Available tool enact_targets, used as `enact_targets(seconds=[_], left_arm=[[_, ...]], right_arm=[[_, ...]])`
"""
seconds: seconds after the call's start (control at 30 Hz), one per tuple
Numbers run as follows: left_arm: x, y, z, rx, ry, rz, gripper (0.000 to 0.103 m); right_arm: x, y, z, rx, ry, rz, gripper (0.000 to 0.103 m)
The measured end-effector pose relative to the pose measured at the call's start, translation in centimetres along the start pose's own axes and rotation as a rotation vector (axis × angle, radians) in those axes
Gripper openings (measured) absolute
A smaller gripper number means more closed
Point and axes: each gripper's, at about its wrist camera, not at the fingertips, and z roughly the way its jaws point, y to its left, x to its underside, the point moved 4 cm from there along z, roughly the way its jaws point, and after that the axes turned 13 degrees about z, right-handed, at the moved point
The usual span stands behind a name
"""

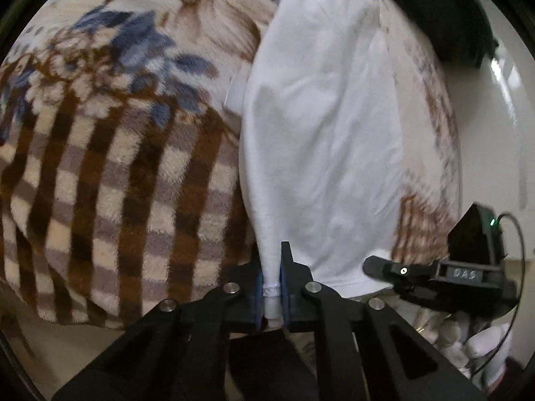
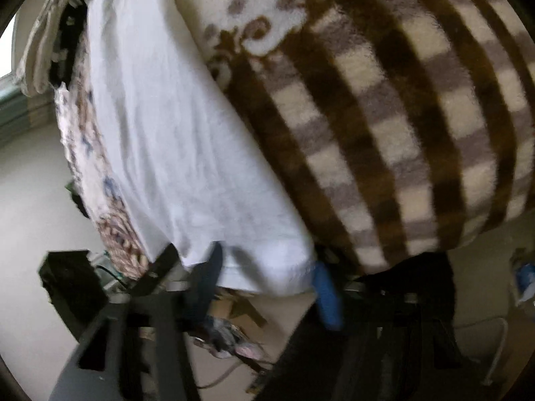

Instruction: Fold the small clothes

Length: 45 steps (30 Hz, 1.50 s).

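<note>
A plain white garment (image 1: 321, 127) lies stretched in a long folded strip along the edge of the plaid and floral blanket (image 1: 110, 173), its hemmed end bunched.

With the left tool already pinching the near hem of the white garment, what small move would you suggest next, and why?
Probably close the right tool fully on the hem before lifting. The left tool is shut on the bunched hem of the white garment, which lies on the patterned blanket. In the right wrist view the fingers straddle the other corner of the hem but do not clearly press it, so lifting now might drop that side.
</note>
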Motion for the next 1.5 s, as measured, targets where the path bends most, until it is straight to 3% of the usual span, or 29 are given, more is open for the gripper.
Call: enact_targets(seconds=[0.03,0.3,0.47,0.7,0.83,0.97,1.17,1.4,1.43,1.5], left_arm=[[0.0,0.2,-0.7,0.006,-0.016,-0.006,0.006],[-2.9,-0.1,-7.3,0.089,-0.165,-0.055,0.006],[-7.8,-1.6,-11.2,0.149,-0.262,-0.056,0.006],[-18.1,-4.1,-12.2,0.139,-0.361,0.016,0.006],[-24.9,-4.6,-11.5,0.113,-0.405,0.051,0.006],[-32.4,-3.2,-8.9,0.083,-0.419,0.020,0.006],[-42.7,-0.1,-3.9,0.036,-0.412,-0.047,0.006],[-49.4,2.2,1.6,-0.039,-0.360,-0.039,0.008],[-49.6,2.3,1.9,-0.034,-0.356,-0.046,0.010],[-50.2,3.0,2.5,-0.021,-0.353,-0.074,0.027]], right_arm=[[0.1,0.1,0.0,-0.006,-0.008,0.003,0.014],[2.0,3.5,-3.9,-0.080,-0.076,-0.046,0.010],[2.2,7.6,-8.2,-0.138,-0.121,-0.074,0.009],[-0.2,15.9,-14.5,-0.215,-0.230,-0.148,0.009],[-5.4,20.2,-17.3,-0.238,-0.294,-0.178,0.009],[-11.8,24.4,-19.2,-0.239,-0.333,-0.213,0.009],[-23.3,32.6,-18.8,-0.222,-0.347,-0.224,0.009],[-34.0,38.8,-15.8,-0.149,-0.333,-0.221,0.009],[-35.4,39.4,-15.2,-0.144,-0.326,-0.213,0.009],[-37.8,40.1,-14.3,-0.131,-0.310,-0.204,0.009]])
